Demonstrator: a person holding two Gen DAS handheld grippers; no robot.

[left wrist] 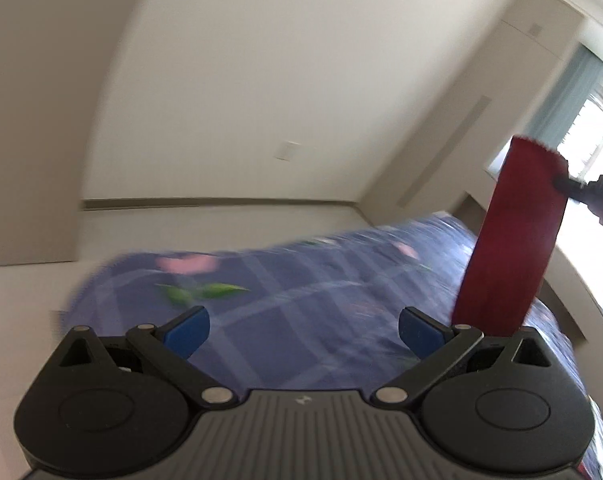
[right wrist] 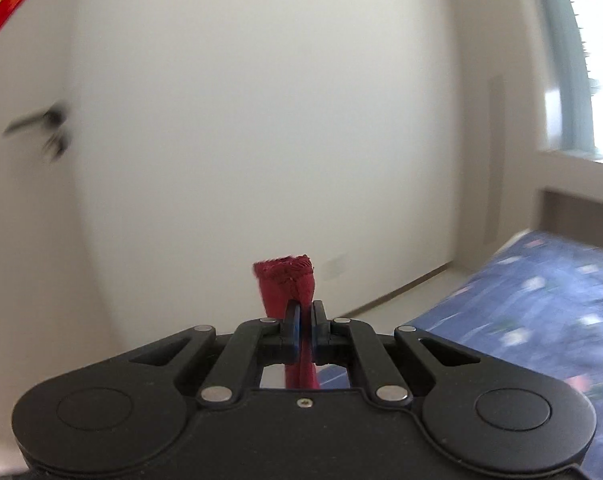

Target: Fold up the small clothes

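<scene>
A dark red cloth [left wrist: 509, 240] hangs down at the right of the left wrist view, lifted above the bed by my right gripper [left wrist: 561, 182], which pinches its top corner. In the right wrist view that gripper [right wrist: 306, 310] is shut on the red cloth [right wrist: 287, 284], whose bunched hem sticks up past the pads while the rest drops below. My left gripper [left wrist: 303, 330] is open over the bed, its blue pads [left wrist: 187, 330] wide apart with nothing between them. The cloth's lower end sits just beyond its right finger.
A bed with a blue checked floral cover [left wrist: 281, 300] lies below both grippers. Cream walls stand behind, with a door and its handle [right wrist: 45, 128] at the left and a bright window with a sill [right wrist: 581, 100] at the right.
</scene>
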